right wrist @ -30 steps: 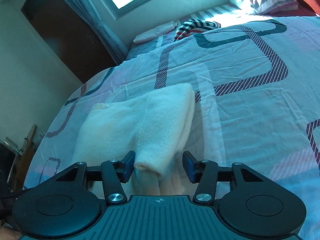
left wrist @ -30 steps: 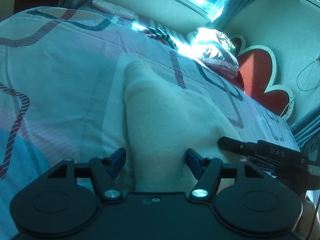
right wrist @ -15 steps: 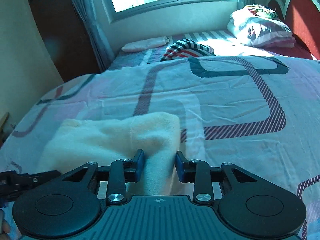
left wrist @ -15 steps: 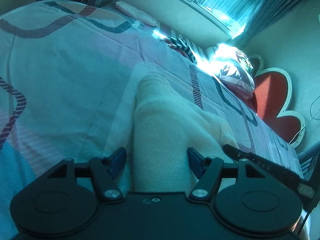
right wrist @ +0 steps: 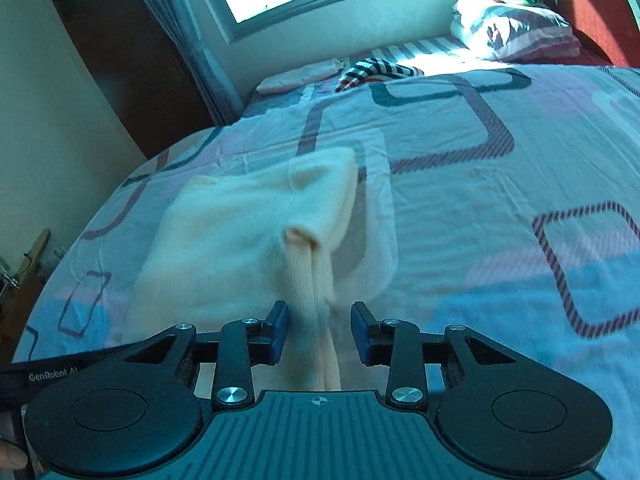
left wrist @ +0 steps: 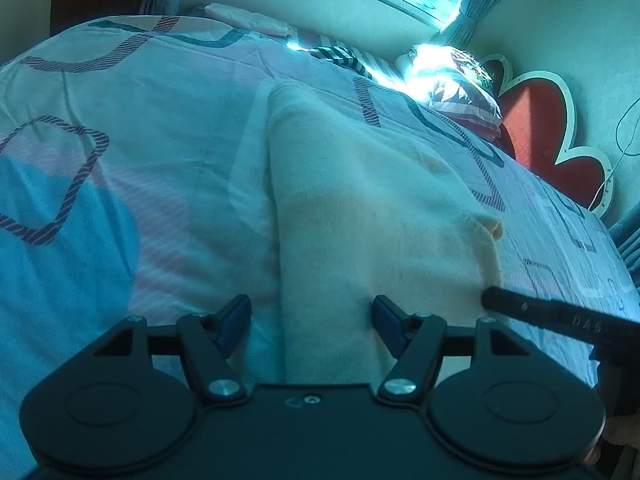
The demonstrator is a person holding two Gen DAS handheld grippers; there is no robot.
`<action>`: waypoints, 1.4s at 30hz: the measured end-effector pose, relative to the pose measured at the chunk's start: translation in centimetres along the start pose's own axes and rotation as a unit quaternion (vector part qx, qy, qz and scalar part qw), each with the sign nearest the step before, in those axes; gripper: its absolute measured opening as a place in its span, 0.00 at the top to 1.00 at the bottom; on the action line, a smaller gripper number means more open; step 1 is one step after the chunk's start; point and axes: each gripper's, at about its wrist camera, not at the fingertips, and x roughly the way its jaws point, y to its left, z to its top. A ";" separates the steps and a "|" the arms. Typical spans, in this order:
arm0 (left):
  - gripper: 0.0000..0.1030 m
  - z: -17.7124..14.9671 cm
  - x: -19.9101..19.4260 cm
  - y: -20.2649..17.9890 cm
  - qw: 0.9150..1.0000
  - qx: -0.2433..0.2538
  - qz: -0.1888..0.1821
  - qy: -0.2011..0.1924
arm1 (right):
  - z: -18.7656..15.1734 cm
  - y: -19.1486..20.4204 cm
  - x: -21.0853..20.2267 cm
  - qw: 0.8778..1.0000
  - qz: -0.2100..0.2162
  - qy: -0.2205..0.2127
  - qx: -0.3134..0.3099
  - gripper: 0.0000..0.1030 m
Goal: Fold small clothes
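The cream garment (left wrist: 372, 216) lies in a folded, roughly oblong bundle on the bedspread (left wrist: 132, 152), a soft, fuzzy knit with rounded edges. Its ribbed cuff (right wrist: 310, 280) stands up from the near corner as a narrow, finely grooved tube and trails down between the fingers of the right gripper (right wrist: 319, 332). That gripper's jaws are spread, blue pads either side of the cuff; the left pad is just beside it, the right one apart, so nothing is pinched. The left gripper (left wrist: 310, 322) is open wider, with the garment's near edge lying between its fingers; whether the pads touch the cloth I cannot tell. The bedspread is thin smooth cotton, lightly creased, printed with rounded-corner squares in hatched lines on pink, white and blue. Further up the bed lie a striped garment (right wrist: 376, 70), a flat pink folded cloth (right wrist: 300, 76) and a plump pillow (right wrist: 516, 32) against a red, scalloped headboard (left wrist: 548, 136).
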 end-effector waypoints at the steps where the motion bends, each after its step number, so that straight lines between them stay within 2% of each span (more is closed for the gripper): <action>1: 0.36 -0.4 -0.1 -0.2 1.000 0.010 0.004 -0.003 | -0.8 -0.1 0.2 1.000 -0.012 0.006 -0.005 0.66; 4: 0.36 -0.7 -0.4 -0.7 1.000 0.025 0.016 -0.001 | -1.6 -0.3 -0.5 1.000 -0.015 0.005 0.015 0.66; 7: 0.36 -0.7 -0.9 -1.1 0.999 0.028 0.021 0.006 | -1.9 0.2 -1.6 1.000 -0.024 -0.001 0.013 0.66; 9: 0.36 -1.0 -0.8 -1.2 0.999 0.028 0.027 0.006 | -2.7 0.2 -1.1 0.999 -0.030 0.016 0.006 0.66; 11: 0.35 -1.0 -0.6 -1.4 0.999 0.026 0.029 0.004 | -2.8 0.5 -1.0 0.999 -0.038 0.013 -0.005 0.66; 16: 0.25 -0.8 -0.4 -1.8 0.999 0.033 0.034 0.013 | -3.1 1.1 -0.9 0.998 -0.056 0.009 -0.007 0.66; 21: 0.16 -0.5 -0.1 -2.5 0.997 0.034 0.058 0.027 | -3.0 1.2 -0.8 0.998 -0.061 0.011 -0.003 0.64; 26: 0.11 -0.3 0.0 -3.3 0.994 0.027 0.101 0.042 | -2.8 1.1 -0.8 0.998 -0.068 0.016 -0.010 0.52; 28: 0.10 -0.5 -0.1 -3.5 0.992 0.022 0.116 0.045 | -2.5 0.9 -0.9 0.997 -0.071 0.025 -0.007 0.43; 30: 0.10 -0.6 -0.3 -3.7 0.991 0.010 0.124 0.045 | -2.3 0.7 -1.0 0.997 -0.073 0.037 -0.006 0.28; 35: 0.11 -1.5 -1.3 -3.7 0.990 -0.013 0.133 0.037 | -2.8 0.8 -0.9 0.994 -0.088 0.044 -0.040 0.22; 36: 0.11 -1.7 -1.5 -3.9 0.990 -0.011 0.137 0.035 | -2.9 0.8 -1.0 0.994 -0.090 0.044 -0.042 0.20; 42: 0.12 -2.5 -3.9 -5.2 0.986 0.014 0.165 0.012 | -3.5 0.6 -4.1 0.997 -0.070 0.018 -0.031 0.20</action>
